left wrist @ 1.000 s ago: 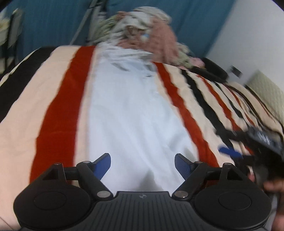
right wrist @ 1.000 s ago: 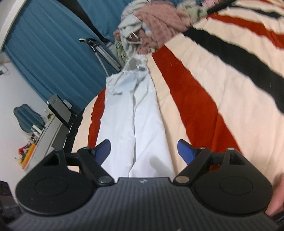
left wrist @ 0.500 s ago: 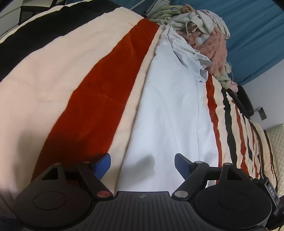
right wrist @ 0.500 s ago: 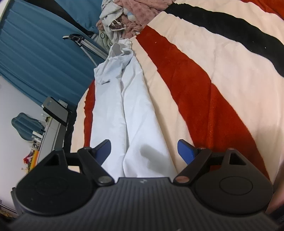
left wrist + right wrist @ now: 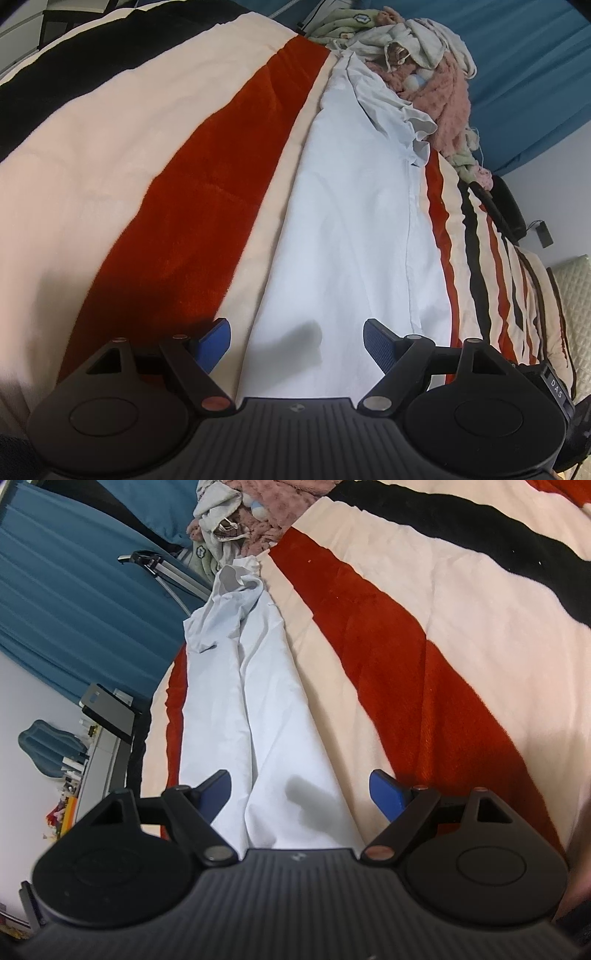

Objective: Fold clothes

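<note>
Striped blanket (image 5: 192,206) in red, cream and black covers the bed. Pale blue trousers (image 5: 354,229) lie lengthwise on it, far end touching a clothes heap (image 5: 424,70). Left gripper (image 5: 297,339) and right gripper (image 5: 301,794) hang over the near end, fingers spread, gripping nothing.

Your left gripper (image 5: 297,341) hangs with its blue-padded jaws spread wide and nothing between them, just above the near end of the pale blue cotton garment (image 5: 351,221). That garment lies long and flat on the bed's plush blanket striped in cream, red and black (image 5: 147,147). At its far end you see a heap of crumpled clothes, pink, white and green (image 5: 417,70), against a teal curtain (image 5: 524,55).
</note>
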Demonstrator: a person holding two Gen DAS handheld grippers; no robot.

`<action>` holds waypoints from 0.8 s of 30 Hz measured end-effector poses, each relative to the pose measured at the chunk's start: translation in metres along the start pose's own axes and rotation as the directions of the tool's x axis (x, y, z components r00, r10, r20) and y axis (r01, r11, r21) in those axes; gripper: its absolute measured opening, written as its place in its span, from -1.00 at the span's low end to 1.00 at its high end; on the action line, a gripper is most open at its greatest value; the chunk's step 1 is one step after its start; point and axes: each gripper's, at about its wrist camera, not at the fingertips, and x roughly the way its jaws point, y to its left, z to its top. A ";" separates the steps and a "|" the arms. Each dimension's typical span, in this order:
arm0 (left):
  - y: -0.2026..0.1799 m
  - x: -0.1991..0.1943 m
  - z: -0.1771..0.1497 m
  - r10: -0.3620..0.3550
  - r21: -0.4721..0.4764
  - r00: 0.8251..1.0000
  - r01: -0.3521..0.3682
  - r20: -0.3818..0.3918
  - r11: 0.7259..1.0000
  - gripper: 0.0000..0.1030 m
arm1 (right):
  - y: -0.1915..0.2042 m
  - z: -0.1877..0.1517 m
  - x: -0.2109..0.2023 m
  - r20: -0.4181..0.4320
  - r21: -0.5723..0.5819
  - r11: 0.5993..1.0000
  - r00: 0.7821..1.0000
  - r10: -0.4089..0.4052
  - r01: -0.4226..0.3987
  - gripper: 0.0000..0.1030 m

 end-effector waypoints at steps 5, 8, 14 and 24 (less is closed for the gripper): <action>0.002 -0.001 -0.004 0.022 0.001 1.000 -0.022 0.010 1.000 0.57 | -0.005 -0.001 0.005 -0.030 0.038 0.999 1.000 0.009 -0.008 0.62; 0.000 0.001 -0.005 0.033 0.016 0.999 -0.033 0.007 0.999 0.57 | -0.008 -0.002 0.008 -0.049 0.058 0.998 0.999 0.011 -0.009 0.58; 0.000 0.000 -0.007 0.037 0.013 0.999 -0.037 0.016 0.999 0.57 | -0.012 -0.004 0.013 -0.084 0.092 0.996 0.996 0.017 -0.009 0.44; 0.001 0.016 -0.012 0.056 0.028 0.995 -0.054 -0.080 0.998 0.47 | -0.019 -0.010 0.023 -0.131 0.116 0.991 0.990 -0.046 0.061 0.40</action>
